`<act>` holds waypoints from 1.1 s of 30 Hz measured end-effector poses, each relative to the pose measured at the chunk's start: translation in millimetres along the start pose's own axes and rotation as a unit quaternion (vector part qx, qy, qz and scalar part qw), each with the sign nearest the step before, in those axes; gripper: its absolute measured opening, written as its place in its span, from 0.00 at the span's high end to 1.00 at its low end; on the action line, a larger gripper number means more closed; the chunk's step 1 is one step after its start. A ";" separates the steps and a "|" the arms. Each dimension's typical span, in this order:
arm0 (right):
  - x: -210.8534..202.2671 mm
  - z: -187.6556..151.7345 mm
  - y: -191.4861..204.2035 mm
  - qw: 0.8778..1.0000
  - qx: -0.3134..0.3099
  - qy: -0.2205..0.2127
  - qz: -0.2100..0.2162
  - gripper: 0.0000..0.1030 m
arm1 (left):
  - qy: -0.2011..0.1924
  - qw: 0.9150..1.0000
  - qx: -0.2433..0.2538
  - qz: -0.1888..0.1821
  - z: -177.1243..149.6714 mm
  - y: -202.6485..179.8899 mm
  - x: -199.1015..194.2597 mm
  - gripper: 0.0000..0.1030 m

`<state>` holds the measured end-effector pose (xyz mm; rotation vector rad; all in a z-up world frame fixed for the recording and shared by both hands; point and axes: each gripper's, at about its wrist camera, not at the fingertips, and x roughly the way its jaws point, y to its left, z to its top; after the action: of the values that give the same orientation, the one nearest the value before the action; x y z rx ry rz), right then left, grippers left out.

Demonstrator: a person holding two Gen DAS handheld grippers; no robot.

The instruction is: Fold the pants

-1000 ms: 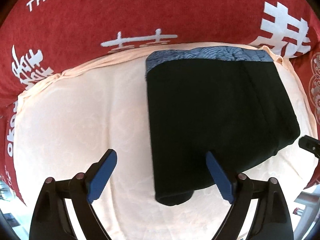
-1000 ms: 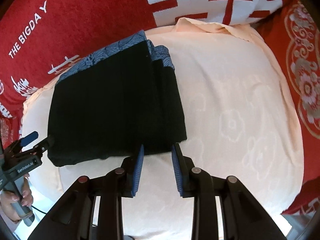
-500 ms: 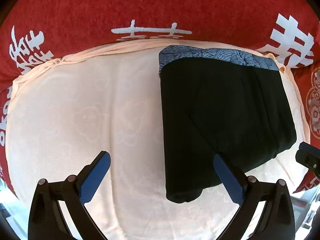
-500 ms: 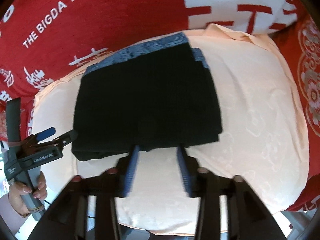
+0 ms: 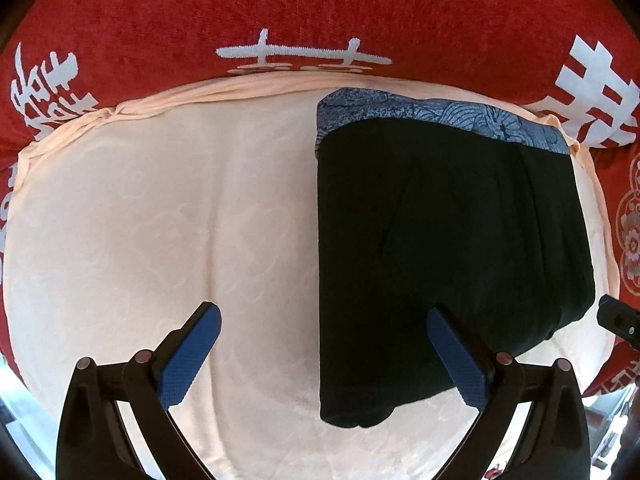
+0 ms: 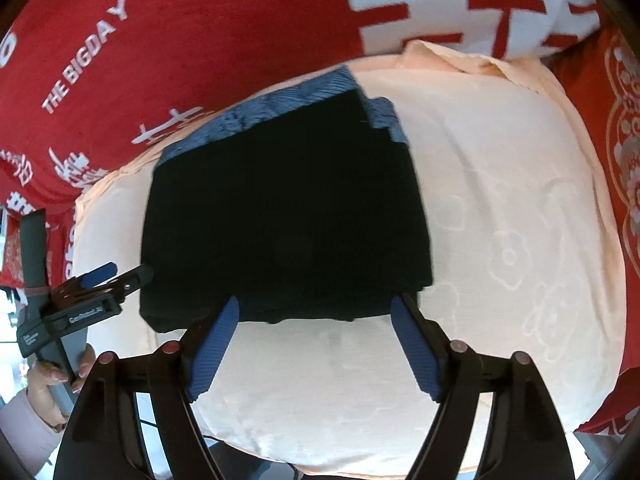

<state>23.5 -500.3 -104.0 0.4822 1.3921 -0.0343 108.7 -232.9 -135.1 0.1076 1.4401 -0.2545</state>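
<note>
My right fingers (image 6: 314, 344) stand spread with nothing between the blue pads, poised just off the near edge of the folded black pants with a blue patterned waistband (image 6: 284, 216). My left fingers (image 5: 324, 356) are as wide as they go and grip nothing either; one pad hovers over the pants' near left corner, the other over bare cloth. The pants lie as a squarish packet on the pale peach cushion cover (image 5: 160, 220), waistband at the far side, against the red blanket with white lettering (image 5: 280, 8).

I judge the fold done and this the letting-go. To do it well I should lift both pairs straight up and clear, pads kept apart, so no edge snags and the layers stay square; the near left corner bulges a little and could take a pat.

Against a second ago, my right fingers have just been opening from nearly pinched, with nothing between them. My left fingers have widened slightly, and the packet lies unchanged.
</note>
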 end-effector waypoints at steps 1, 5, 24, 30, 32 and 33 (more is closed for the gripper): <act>1.2 0.8 -4.7 1.000 0.006 0.002 0.001 0.21 | 0.000 1.000 0.000 -0.001 1.6 0.1 0.7 0.00; 6.5 3.7 -22.9 0.999 0.032 0.011 0.007 0.21 | 0.007 1.000 -0.013 -0.012 7.5 6.0 4.8 0.00; 19.6 3.1 -70.8 0.995 0.095 0.029 0.023 0.21 | 0.008 0.999 -0.048 0.011 23.3 3.7 9.0 0.00; 10.3 31.0 -67.9 0.997 0.057 0.003 0.050 0.21 | -0.018 0.994 -0.098 0.040 39.4 18.0 1.1 0.00; 8.0 47.6 -64.5 0.997 0.044 -0.012 0.063 0.21 | -0.028 0.992 -0.108 0.053 45.4 18.6 0.4 0.00; 7.9 58.3 -62.0 0.997 0.036 -0.020 0.071 0.21 | -0.033 0.992 -0.112 0.057 49.0 17.9 0.3 0.00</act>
<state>60.6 -574.4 -124.8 0.6362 1.3178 0.0221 160.3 -226.6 -130.4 -0.0012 1.3826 -0.0010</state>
